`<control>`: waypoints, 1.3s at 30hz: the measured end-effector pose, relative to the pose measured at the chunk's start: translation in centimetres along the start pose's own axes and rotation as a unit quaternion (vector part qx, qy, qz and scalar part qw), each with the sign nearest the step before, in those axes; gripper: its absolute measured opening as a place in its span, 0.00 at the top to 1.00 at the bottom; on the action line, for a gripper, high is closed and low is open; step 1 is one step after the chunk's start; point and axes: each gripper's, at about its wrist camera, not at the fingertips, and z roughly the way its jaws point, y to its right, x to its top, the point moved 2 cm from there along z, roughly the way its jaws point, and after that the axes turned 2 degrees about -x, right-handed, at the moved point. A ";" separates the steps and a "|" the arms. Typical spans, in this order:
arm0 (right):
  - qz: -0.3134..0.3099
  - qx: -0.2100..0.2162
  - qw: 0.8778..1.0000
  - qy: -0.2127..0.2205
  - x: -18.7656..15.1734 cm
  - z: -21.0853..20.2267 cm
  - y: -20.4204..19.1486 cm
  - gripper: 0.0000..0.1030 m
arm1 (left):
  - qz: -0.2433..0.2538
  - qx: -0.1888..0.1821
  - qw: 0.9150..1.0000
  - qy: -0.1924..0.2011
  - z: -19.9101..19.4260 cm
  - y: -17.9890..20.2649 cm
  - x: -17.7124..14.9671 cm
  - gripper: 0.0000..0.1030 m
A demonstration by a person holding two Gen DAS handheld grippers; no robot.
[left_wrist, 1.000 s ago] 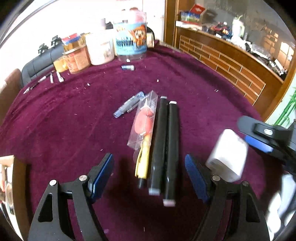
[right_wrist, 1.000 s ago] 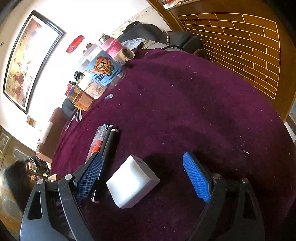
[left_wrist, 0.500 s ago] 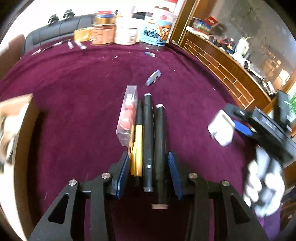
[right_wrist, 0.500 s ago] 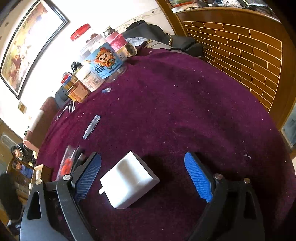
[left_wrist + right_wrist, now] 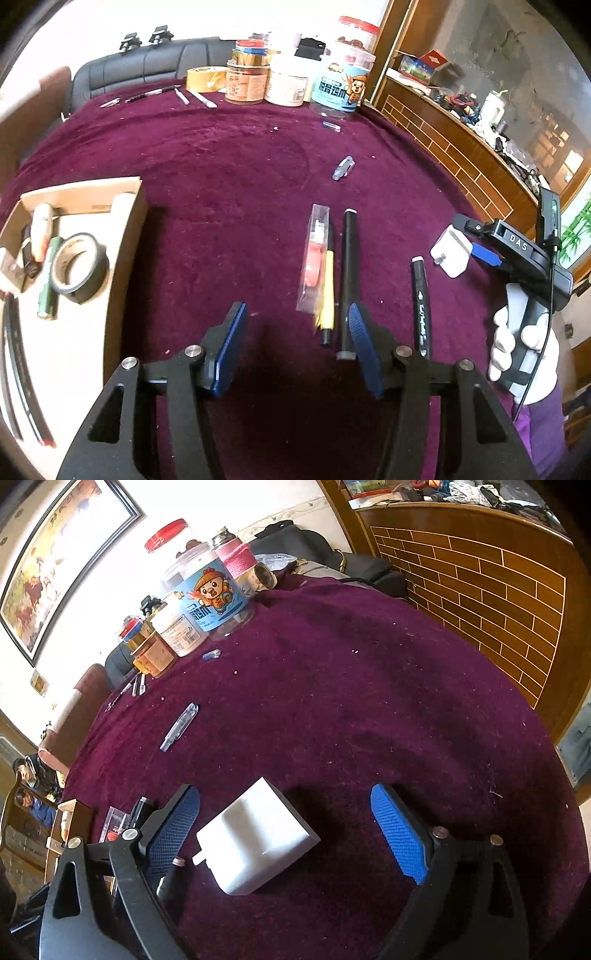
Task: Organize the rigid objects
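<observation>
My left gripper (image 5: 295,345) is open and empty above the purple cloth. Just right of it lie a black marker (image 5: 348,280), a yellow pen (image 5: 327,291) and a clear packet with red contents (image 5: 314,258). A second black marker (image 5: 422,301) lies apart, further right. My right gripper (image 5: 291,834) is open around a white charger block (image 5: 258,843) that rests on the cloth, nearer its left finger. The charger (image 5: 451,253) and right gripper (image 5: 480,242) also show in the left wrist view at the right.
A cardboard box (image 5: 125,229) at the left holds a black tape roll (image 5: 79,267) and small items. Jars and tubs (image 5: 288,83) stand at the far edge. A clear pen cap (image 5: 343,168) lies mid-table. A wooden counter (image 5: 461,147) borders the right.
My left gripper, closed around the pens and markers half a second ago, has opened and shifted left. One black marker now lies apart to the right. The right gripper has stayed around the charger.
</observation>
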 end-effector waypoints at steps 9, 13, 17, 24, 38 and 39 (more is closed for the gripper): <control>-0.002 0.004 1.000 0.000 0.0 0.1 -0.2 0.02 | 0.004 -0.049 0.999 -0.019 2.7 0.3 2.1 0.89; -0.004 0.003 1.000 -0.001 0.0 0.1 -0.2 0.01 | -0.008 -0.043 0.999 -0.012 2.3 -0.7 2.2 0.89; -0.005 0.003 1.000 -0.001 -0.1 0.1 -0.2 0.01 | 0.000 -0.033 0.999 -0.012 2.8 -0.4 2.3 0.88; -0.005 0.003 1.000 -0.001 -0.1 0.1 -0.2 0.01 | 0.013 0.008 0.999 -0.031 5.0 0.4 3.5 0.74; -0.004 0.005 1.000 -0.001 -0.1 0.1 -0.1 0.01 | -0.004 -0.014 1.000 -0.023 5.7 -0.4 4.4 0.91; -0.004 0.005 1.000 -0.001 -0.1 0.1 -0.1 0.01 | -0.001 -0.015 1.000 -0.019 5.2 -0.3 4.3 0.91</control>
